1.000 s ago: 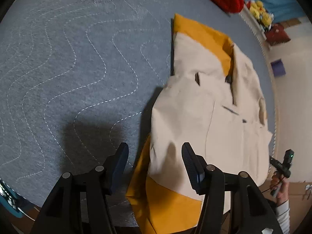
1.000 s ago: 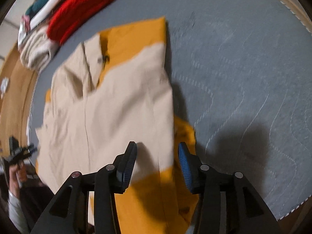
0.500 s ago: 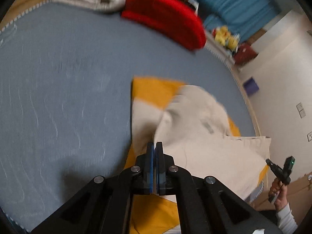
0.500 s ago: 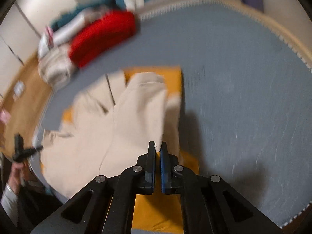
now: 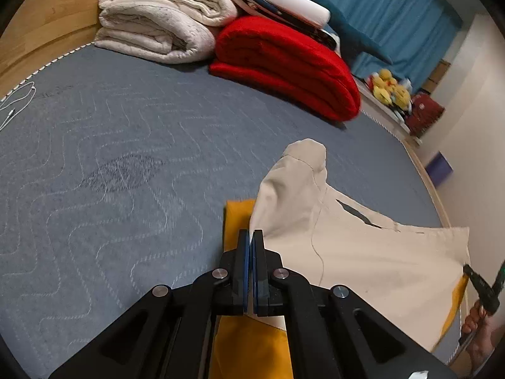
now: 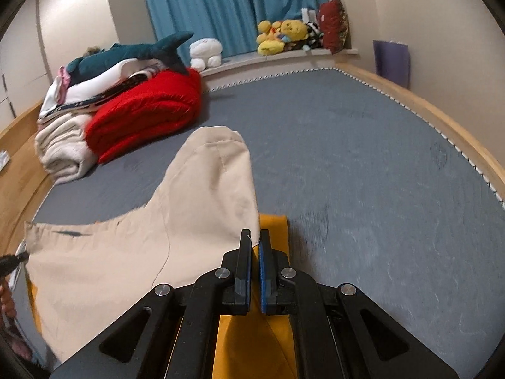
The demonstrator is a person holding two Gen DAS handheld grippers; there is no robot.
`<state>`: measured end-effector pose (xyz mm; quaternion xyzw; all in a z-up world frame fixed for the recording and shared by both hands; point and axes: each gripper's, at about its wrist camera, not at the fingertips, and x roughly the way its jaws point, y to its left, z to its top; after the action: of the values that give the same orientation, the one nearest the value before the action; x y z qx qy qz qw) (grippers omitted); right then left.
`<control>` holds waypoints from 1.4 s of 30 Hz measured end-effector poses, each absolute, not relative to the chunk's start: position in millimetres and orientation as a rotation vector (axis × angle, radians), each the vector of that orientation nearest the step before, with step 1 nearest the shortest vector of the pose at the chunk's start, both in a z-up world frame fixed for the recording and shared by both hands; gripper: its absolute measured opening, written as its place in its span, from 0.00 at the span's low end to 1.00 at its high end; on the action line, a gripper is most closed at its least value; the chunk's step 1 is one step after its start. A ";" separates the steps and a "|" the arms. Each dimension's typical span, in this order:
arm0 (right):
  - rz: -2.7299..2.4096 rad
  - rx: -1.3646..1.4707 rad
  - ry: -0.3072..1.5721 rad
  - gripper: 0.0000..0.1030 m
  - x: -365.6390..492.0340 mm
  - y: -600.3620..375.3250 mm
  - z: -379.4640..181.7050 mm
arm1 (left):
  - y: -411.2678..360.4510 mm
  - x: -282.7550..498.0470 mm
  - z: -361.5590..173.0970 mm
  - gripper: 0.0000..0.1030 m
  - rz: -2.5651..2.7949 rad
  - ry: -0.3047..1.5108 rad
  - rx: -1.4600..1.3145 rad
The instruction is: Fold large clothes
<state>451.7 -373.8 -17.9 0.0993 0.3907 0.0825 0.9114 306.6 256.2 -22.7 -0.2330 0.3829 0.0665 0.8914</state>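
Observation:
A beige and mustard-yellow garment (image 5: pixel 347 246) lies on the grey quilted bed (image 5: pixel 110 158). My left gripper (image 5: pixel 251 237) is shut on its near beige edge and holds it lifted, so the cloth arches up ahead of the fingers. My right gripper (image 6: pixel 255 240) is shut on the garment (image 6: pixel 157 240) at its other near edge, also lifted. The yellow part (image 6: pixel 274 230) lies flat under and ahead of the jaws. The other gripper's tip shows at each view's edge (image 5: pixel 483 284).
A folded red blanket (image 5: pixel 284 60) and folded white blankets (image 5: pixel 157 22) are stacked at the head of the bed, with a shark plush (image 6: pixel 132 53) on top. Soft toys (image 6: pixel 281 38) sit on the window ledge. A wooden bed frame (image 6: pixel 442 120) borders the mattress.
Both grippers went from open over the garment to shut on its near edge. They have since lifted it, and the views tilted up toward the head of the bed.

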 end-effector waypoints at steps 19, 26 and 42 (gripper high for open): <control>-0.005 0.009 1.144 0.03 553.4 -323.1 -153.2 | 246.3 390.6 -134.2 0.06 0.238 1.060 -0.346; -0.041 0.016 1.125 0.18 539.6 -331.9 -135.1 | 254.0 379.7 -85.1 0.31 0.208 1.029 -0.421; 0.227 -0.176 1.450 0.27 406.8 -348.4 -138.9 | 168.4 276.2 -116.6 0.33 -0.277 1.414 -0.078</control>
<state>406.8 -348.4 -138.9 -0.0804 0.6608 0.1033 0.7391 276.2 168.4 -116.6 -0.0356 0.6473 -0.1266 0.7508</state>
